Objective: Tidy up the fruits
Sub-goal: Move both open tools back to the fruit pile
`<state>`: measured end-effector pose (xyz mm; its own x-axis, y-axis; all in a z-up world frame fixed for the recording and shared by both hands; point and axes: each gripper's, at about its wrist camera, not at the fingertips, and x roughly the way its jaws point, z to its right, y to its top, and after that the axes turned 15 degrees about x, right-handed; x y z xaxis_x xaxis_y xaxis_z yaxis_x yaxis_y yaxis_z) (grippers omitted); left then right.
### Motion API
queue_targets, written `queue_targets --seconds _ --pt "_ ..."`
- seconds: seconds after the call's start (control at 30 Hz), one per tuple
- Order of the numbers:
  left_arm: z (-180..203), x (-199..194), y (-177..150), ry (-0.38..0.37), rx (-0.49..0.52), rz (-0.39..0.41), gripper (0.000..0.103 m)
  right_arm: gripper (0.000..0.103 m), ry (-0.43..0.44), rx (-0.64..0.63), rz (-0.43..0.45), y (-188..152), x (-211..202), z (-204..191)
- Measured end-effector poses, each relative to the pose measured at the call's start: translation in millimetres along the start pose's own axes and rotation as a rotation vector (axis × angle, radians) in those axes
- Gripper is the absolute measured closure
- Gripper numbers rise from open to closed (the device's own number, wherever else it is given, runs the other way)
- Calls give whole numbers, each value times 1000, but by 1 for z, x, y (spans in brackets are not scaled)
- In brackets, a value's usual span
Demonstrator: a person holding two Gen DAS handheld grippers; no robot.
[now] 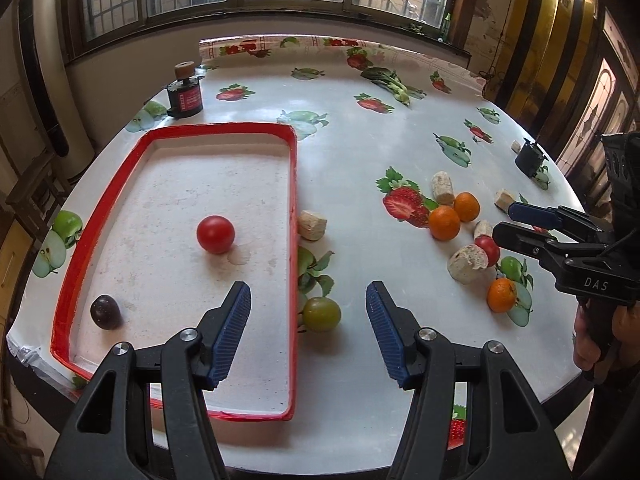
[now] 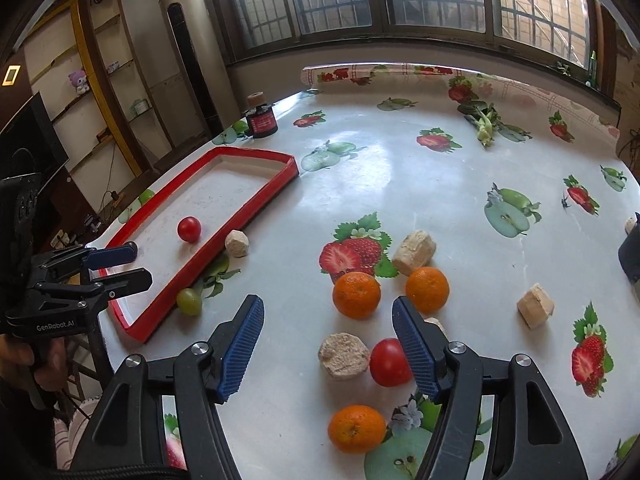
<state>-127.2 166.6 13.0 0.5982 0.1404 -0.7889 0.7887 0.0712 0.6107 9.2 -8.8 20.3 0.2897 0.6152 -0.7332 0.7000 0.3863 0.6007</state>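
a round worktop under a glossy white cloth printed with strawberries and apples fills both views. a red-rimmed tray sits at left of the frame. just outside its right rim lie a green fruit and a beige cork-like chunk. at right, two oranges touch or nearly touch, with a third orange lower down, a red tomato and more beige chunks among them. a leafy green lies near the far edge, a black cylinder at upper left.
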Motion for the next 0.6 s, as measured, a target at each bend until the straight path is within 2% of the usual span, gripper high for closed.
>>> queue_targets --seconds 0.3,0.6 --pt "40 17 20 -63 63 -6 44 34 -65 70 27 -8 -24 49" --pt "60 35 35 -106 87 -23 44 34 -111 142 40 -13 -35 92"
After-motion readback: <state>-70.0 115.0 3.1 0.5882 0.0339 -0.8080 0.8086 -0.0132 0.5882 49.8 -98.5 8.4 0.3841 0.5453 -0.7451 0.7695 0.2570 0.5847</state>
